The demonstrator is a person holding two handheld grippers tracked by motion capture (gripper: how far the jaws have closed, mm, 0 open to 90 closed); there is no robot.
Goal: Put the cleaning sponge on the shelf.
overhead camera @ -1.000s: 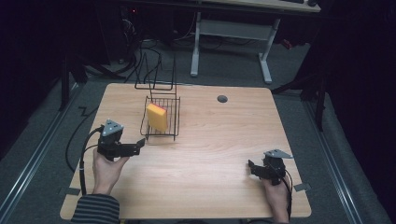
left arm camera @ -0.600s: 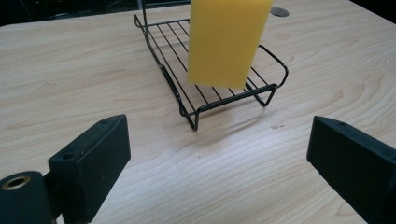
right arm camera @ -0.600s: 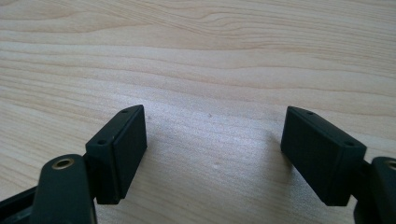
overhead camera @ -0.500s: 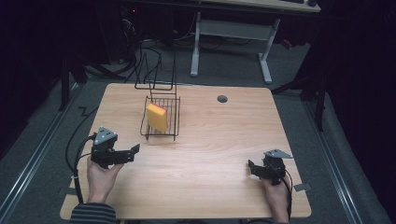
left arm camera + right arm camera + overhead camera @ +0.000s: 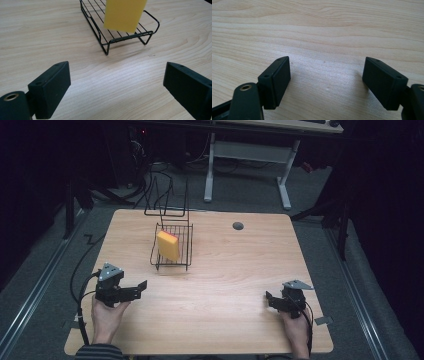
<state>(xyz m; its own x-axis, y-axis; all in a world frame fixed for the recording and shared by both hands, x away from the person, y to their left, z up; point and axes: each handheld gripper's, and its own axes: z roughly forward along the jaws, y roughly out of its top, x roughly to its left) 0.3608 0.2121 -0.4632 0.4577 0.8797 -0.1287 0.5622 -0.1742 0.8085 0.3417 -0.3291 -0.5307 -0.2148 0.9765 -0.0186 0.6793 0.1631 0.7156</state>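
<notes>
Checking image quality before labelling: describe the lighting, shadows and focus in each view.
High view: the table is evenly lit and the room around it falls into darkness; the yellow sponge in the wire rack is sharp. Left gripper view: soft sheen on the wood between the jaws, rack crisp, near jaws slightly soft. Right gripper view: pale glare patch mid-frame, faint shadow beside the right jaw.

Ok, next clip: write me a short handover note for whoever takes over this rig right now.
Left gripper: open, nothing between the jaws, which have just been closing a little; held low over the light wooden table, aimed at the rack.
Right gripper: open, empty, low over the table's near right corner.
Yellow rectangular sponge: stands on edge in the black wire rack, touched by neither gripper.
Done: sponge sits in the rack.
Left: apparently nothing, unless the sponge must come out.
</notes>
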